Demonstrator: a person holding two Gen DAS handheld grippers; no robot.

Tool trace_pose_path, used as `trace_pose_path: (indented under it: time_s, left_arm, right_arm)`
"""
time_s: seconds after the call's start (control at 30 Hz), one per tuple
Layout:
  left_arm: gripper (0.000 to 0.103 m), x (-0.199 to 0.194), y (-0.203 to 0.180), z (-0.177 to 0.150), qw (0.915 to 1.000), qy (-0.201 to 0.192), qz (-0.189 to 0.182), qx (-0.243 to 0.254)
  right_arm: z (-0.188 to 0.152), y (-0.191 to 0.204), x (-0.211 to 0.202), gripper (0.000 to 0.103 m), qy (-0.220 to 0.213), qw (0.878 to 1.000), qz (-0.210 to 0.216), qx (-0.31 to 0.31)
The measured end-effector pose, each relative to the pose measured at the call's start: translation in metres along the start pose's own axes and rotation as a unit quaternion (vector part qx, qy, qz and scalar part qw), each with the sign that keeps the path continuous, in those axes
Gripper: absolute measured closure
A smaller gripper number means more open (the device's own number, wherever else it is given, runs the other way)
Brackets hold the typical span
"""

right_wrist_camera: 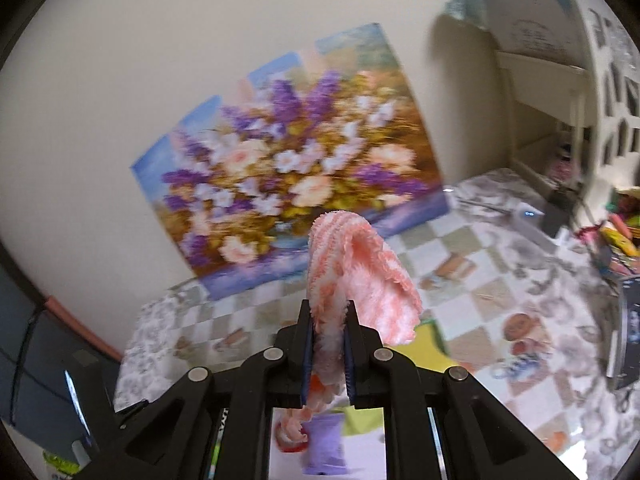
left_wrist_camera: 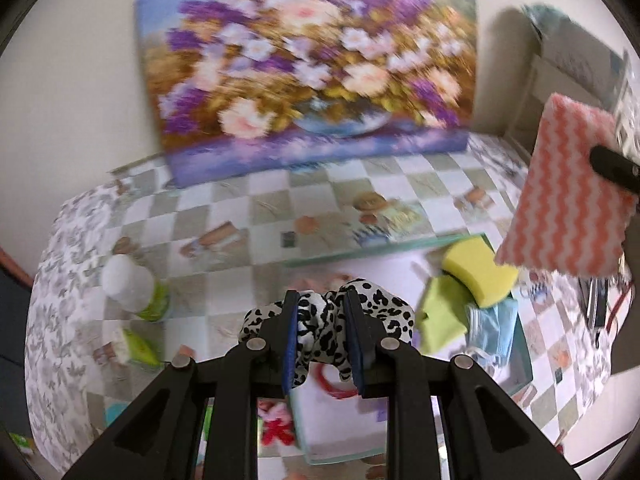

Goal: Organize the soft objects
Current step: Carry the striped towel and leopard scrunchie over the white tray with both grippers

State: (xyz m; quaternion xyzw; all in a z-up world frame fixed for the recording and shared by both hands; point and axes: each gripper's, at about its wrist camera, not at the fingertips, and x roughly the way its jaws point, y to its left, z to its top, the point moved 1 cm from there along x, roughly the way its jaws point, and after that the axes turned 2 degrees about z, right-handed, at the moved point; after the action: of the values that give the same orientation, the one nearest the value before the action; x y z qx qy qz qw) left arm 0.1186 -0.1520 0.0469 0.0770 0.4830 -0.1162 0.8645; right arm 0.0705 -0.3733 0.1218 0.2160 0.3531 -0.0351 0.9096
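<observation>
My left gripper (left_wrist_camera: pixel 322 300) is shut on a black-and-white spotted fabric piece (left_wrist_camera: pixel 384 308), bunched between its blue pads above a white box with a teal rim (left_wrist_camera: pixel 360 254). In that box lie a yellow sponge (left_wrist_camera: pixel 480 272), a green cloth (left_wrist_camera: pixel 440 316) and a blue face mask (left_wrist_camera: pixel 492 332). My right gripper (right_wrist_camera: pixel 328 320) is shut on a pink-and-white wavy-striped cloth (right_wrist_camera: pixel 360 264), which flops over to the right. In the left wrist view the same cloth (left_wrist_camera: pixel 568 192) hangs at the right edge above the box, with a black finger (left_wrist_camera: pixel 612 164) pressed on it.
A flower painting (left_wrist_camera: pixel 312 68) leans on the wall at the back of the checked tablecloth (left_wrist_camera: pixel 260 208). A white bottle with a green label (left_wrist_camera: pixel 136 284) stands at the left, another green one (left_wrist_camera: pixel 136 348) lies beside it. A red ring (left_wrist_camera: pixel 332 380) lies in the box. Shelves (right_wrist_camera: pixel 552 92) and clutter fill the right side.
</observation>
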Motion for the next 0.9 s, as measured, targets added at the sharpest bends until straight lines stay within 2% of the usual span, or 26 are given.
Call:
trace_pose_path:
  time_s: [0.13,0.3,0.43,0.73,0.9]
  left_arm:
    - [0.08,0.017,-0.022,-0.003,0.9996,0.017,-0.001,0.022]
    - [0.08,0.041,-0.034,-0.006,0.9988,0.041,-0.007,0.027]
    - [0.08,0.056,-0.037,-0.011,0.9978,0.058,0.0,0.032]
    - [0.08,0.077,-0.034,-0.017,0.9969,0.076,0.001,0.02]
    - [0.079,0.096,-0.032,-0.021,0.9959,0.09,0.001,0.012]
  right_arm:
    - [-0.002,-0.015,0.009,0.09,0.015,0.999,-0.035,0.006]
    - [-0.011,-0.026,0.039,0.09,0.058,0.996,-0.073,0.0]
    - [-0.024,-0.028,0.069,0.09,0.102,0.993,-0.056,0.008]
    - [-0.052,-0.002,0.113,0.089,0.168,0.986,-0.019,-0.014]
    - [-0.077,-0.006,0.148,0.089,0.219,0.975,-0.027,-0.009]
